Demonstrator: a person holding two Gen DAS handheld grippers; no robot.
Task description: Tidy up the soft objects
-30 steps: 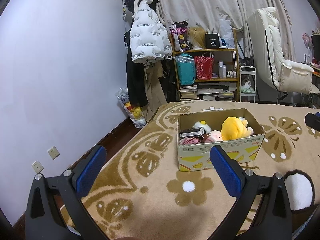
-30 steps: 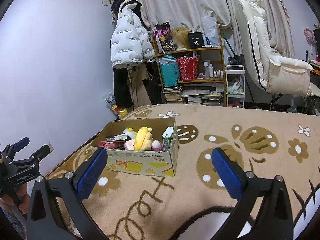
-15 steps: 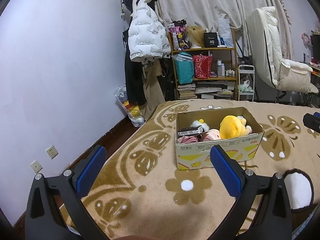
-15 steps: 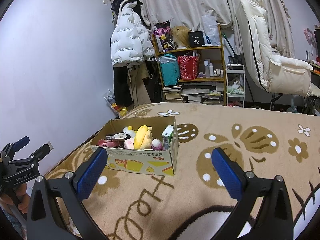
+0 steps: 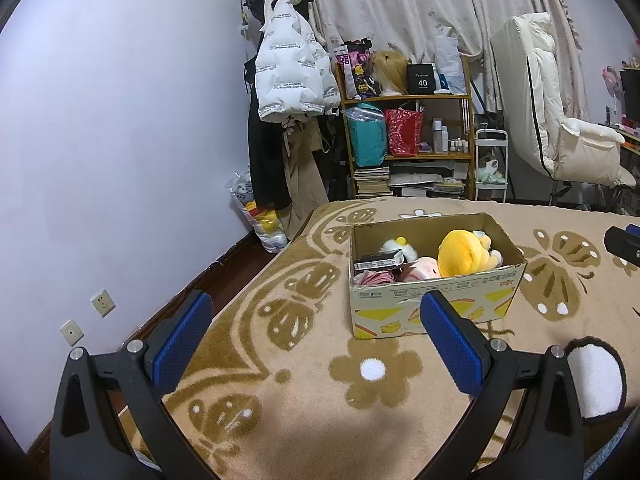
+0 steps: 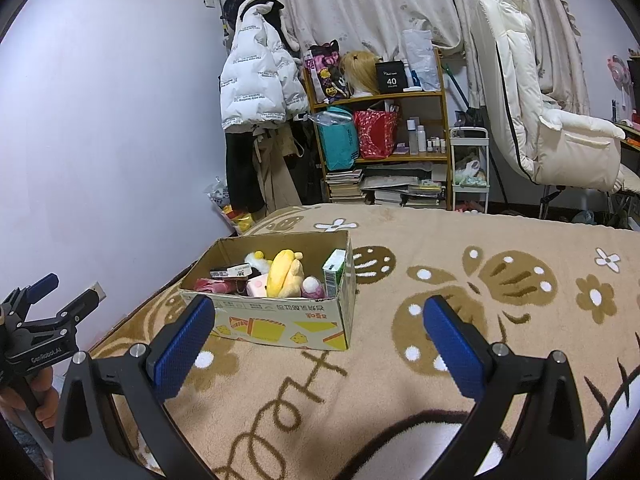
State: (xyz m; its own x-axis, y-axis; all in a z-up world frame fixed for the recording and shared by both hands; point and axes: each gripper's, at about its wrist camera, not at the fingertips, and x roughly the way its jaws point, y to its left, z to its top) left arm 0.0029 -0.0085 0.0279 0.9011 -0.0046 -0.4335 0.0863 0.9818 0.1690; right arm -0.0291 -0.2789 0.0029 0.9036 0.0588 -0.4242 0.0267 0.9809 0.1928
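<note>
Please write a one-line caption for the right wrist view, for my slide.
Open right gripper above a patterned blanket, facing a cardboard box holding a yellow plush toy and small cartons.

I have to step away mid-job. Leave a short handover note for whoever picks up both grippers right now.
Left hand-held gripper: open, empty.
Right hand-held gripper: open, empty.
Open cardboard box sits on the beige patterned blanket. It holds the yellow plush toy, a pink plush, a small white plush, plus a green carton.
Done: nothing visibly out yet.
Left: sort the soft items.
</note>
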